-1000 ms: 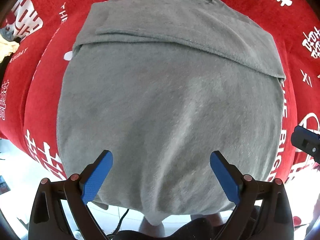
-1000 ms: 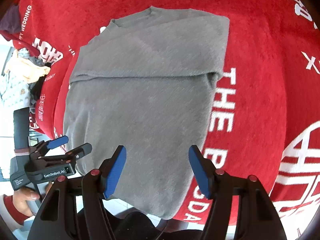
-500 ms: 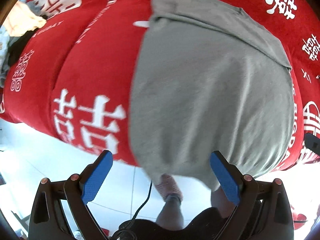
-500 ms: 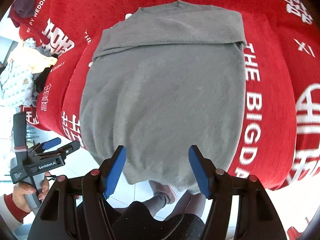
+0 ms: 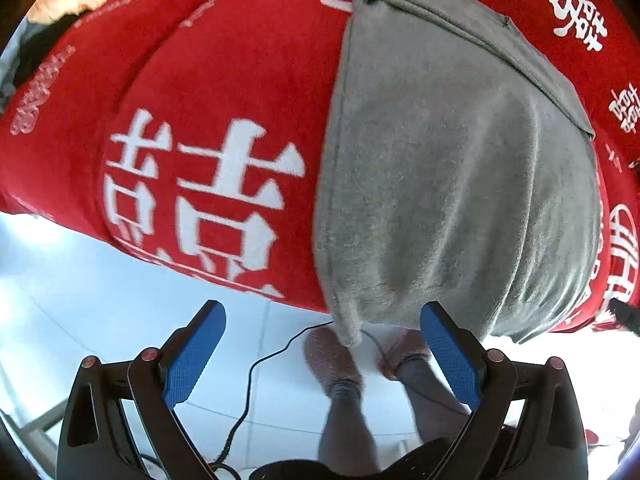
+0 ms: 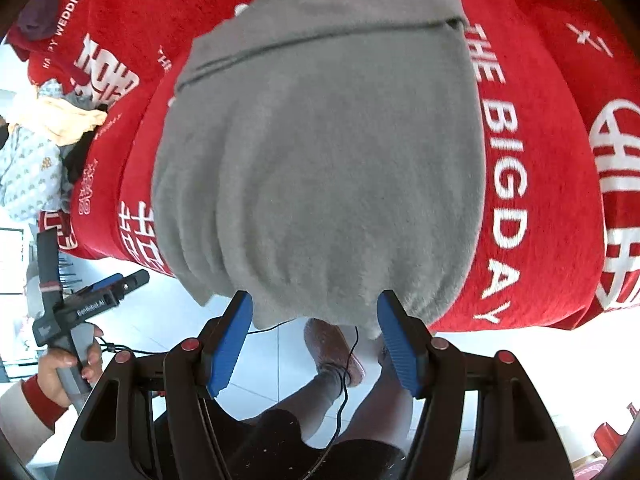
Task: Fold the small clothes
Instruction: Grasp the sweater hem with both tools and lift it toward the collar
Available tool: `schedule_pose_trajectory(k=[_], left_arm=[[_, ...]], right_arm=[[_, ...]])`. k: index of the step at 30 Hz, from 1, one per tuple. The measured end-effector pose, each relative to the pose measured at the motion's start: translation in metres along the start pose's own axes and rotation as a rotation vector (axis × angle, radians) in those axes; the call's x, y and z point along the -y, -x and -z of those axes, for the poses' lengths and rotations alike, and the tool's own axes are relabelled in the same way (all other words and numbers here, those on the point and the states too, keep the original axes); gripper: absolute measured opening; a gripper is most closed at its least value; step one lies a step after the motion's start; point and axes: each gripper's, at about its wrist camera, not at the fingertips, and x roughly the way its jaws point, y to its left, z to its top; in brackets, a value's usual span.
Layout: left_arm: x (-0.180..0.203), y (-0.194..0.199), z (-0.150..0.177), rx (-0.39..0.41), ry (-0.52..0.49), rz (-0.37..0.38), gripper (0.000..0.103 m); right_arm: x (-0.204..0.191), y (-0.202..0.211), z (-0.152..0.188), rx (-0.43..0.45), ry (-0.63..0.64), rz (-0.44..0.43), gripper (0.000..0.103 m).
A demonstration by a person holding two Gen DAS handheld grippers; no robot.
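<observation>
Left wrist view: a second ago the left gripper [image 5: 322,354] hung over the middle of the grey sweater [image 5: 452,168]; now it has slid off toward the sweater's left hem corner and looks down past the table edge, its blue pads spread with nothing between them. The corner droops just beyond the jaws, so the next step is probably a pinch at the hem to fold it up toward the collar. The sweater lies on the red cloth [image 5: 208,92] with white lettering, its sleeves already folded across the chest. Below the sweater's hem a pale tiled floor [image 5: 100,288], a black cable [image 5: 256,364] and the person's slippered feet show.

Right wrist view: the right gripper [image 6: 314,344] has likewise drifted from the sweater's [image 6: 320,152] right flank to its hem, jaws released and empty. Left of the sweater the person's hand [image 6: 70,364] grips the other tool's handle; further left, a heap of other clothes [image 6: 44,148] waits at the cloth's [image 6: 552,128] edge.
</observation>
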Motion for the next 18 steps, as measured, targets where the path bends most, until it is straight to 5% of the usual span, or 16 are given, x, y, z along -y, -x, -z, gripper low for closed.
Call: schedule_pose_trajectory(k=[10, 18], left_arm=[[0.007, -0.042, -0.016, -0.009, -0.081, 0.167, 0.098], [-0.005, -0.058, -0.026, -0.030, -0.120, 0.228, 0.099]], right_arm=[[0.080, -0.038, 0.018, -0.062, -0.122, -0.060, 0.068], [0.113, -0.082, 0.018, -0.164, -0.129, -0.208, 0.071]])
